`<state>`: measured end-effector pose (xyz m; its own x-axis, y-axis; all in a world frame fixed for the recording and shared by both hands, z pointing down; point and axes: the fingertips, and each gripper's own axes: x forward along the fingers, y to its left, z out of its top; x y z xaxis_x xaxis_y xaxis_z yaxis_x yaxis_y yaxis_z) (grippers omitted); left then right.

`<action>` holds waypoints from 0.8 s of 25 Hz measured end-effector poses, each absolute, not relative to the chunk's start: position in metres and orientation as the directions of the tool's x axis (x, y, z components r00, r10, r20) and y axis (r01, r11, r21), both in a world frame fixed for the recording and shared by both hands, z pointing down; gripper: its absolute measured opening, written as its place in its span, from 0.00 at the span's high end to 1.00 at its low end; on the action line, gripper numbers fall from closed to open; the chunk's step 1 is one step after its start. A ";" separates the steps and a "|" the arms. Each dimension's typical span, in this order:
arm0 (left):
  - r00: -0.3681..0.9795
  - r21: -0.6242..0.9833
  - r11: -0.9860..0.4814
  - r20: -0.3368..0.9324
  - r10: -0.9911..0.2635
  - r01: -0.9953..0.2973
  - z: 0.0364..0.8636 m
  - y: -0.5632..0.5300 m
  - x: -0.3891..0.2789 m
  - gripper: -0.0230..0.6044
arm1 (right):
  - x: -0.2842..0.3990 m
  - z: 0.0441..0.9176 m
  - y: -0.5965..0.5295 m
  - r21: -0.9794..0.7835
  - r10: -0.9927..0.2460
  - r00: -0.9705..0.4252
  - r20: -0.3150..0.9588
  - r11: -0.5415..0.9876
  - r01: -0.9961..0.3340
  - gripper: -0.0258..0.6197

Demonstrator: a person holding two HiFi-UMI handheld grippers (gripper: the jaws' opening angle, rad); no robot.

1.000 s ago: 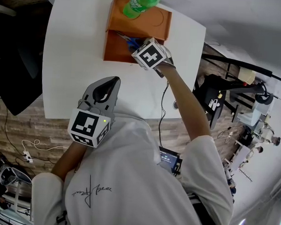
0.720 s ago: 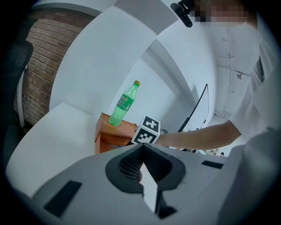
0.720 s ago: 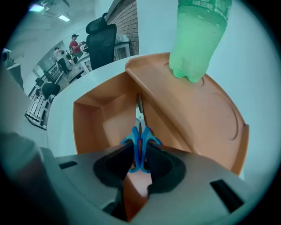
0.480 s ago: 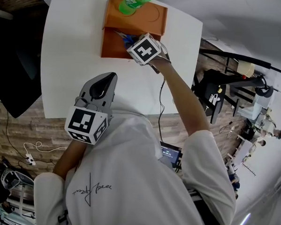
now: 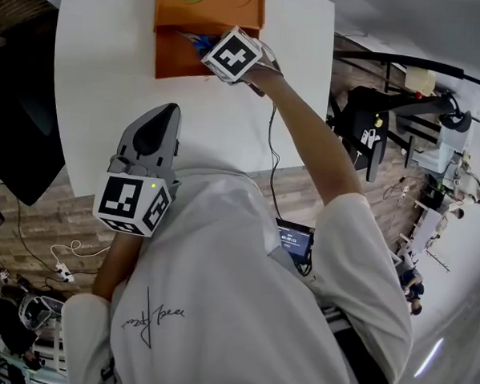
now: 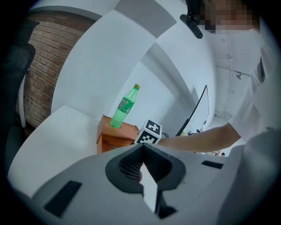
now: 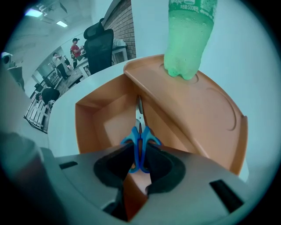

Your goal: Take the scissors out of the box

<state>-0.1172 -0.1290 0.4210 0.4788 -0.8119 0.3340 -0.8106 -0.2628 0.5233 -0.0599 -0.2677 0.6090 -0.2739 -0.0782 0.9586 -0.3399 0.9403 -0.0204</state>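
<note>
An orange box [image 7: 99,116] stands open on the white table [image 5: 102,75], with a green bottle [image 7: 189,35] upright on its folded-back lid. Blue-handled scissors [image 7: 140,143] lie inside, blades pointing away from me. My right gripper [image 7: 139,160] points steeply down into the box [image 5: 170,61]. Its jaws have just been closing, and the pads now press on the scissors' handles between them. In the head view its marker cube hides the fingertips. My left gripper [image 5: 157,120] hovers shut and holding nothing over the near part of the table, well short of the box [image 6: 109,138].
A dark office chair [image 5: 19,127] stands left of the table. Right of it are a cable [image 5: 274,161] hanging over the edge and black equipment [image 5: 364,129] on the floor. The bottle [image 6: 123,107] rises tall just behind the box opening.
The head camera has shifted, so table and box sit higher and further left in the picture. Neither gripper has moved relative to the box.
</note>
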 end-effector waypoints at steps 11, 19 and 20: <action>0.482 0.513 -0.275 0.330 -0.811 -0.813 0.417 -0.127 -0.115 0.95 | -0.040 0.590 -0.261 -0.029 -0.077 -0.269 0.960 0.929 -0.369 0.81; 0.481 0.497 -0.285 0.327 -0.813 -0.819 0.412 -0.124 -0.112 0.95 | -0.035 0.582 -0.254 -0.033 -0.088 -0.299 0.950 0.926 -0.376 0.81; 0.481 0.495 -0.286 0.326 -0.814 -0.820 0.412 -0.123 -0.112 0.95 | -0.035 0.581 -0.253 -0.031 -0.091 -0.303 0.949 0.926 -0.376 0.81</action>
